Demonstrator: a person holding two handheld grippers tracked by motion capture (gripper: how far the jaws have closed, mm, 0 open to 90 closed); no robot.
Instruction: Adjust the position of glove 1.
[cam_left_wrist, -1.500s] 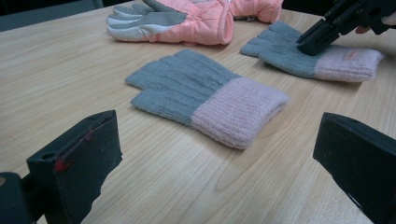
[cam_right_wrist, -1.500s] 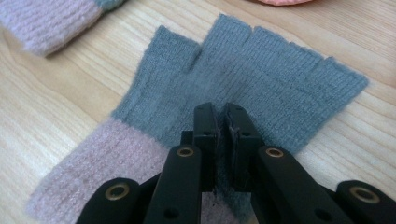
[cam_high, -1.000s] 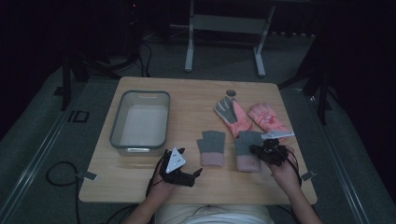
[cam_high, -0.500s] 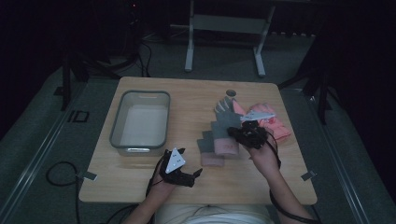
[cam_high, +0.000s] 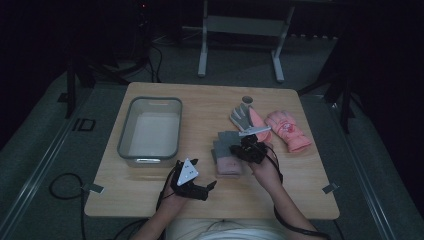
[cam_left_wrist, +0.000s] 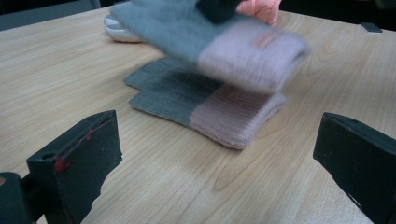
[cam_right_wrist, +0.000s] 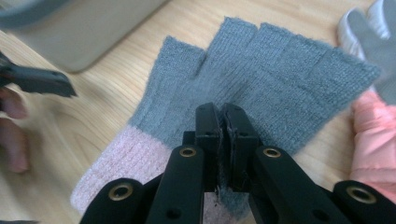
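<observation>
While the raised grey glove (cam_left_wrist: 219, 44) is hanging in the air just above its mate, the right gripper (cam_right_wrist: 223, 140) is pinching its knit with both jaws pressed tight together, a scrap of grey fabric caught between them. The glove's pink cuff is drooping toward the person, and its grey fingers are pointing away. Directly under it, the second grey glove (cam_left_wrist: 205, 107) is lying flat on the wooden table (cam_high: 210, 107), pink cuff toward the near edge. Just beyond, a pink mitten (cam_high: 287, 131) and a grey-palmed glove (cam_high: 243, 117) are resting side by side. The left gripper (cam_high: 192, 182) is sitting near the table's front edge with its jaws spread wide and holding nothing. To the left, a grey bin (cam_high: 150, 131) is standing on the table.
</observation>
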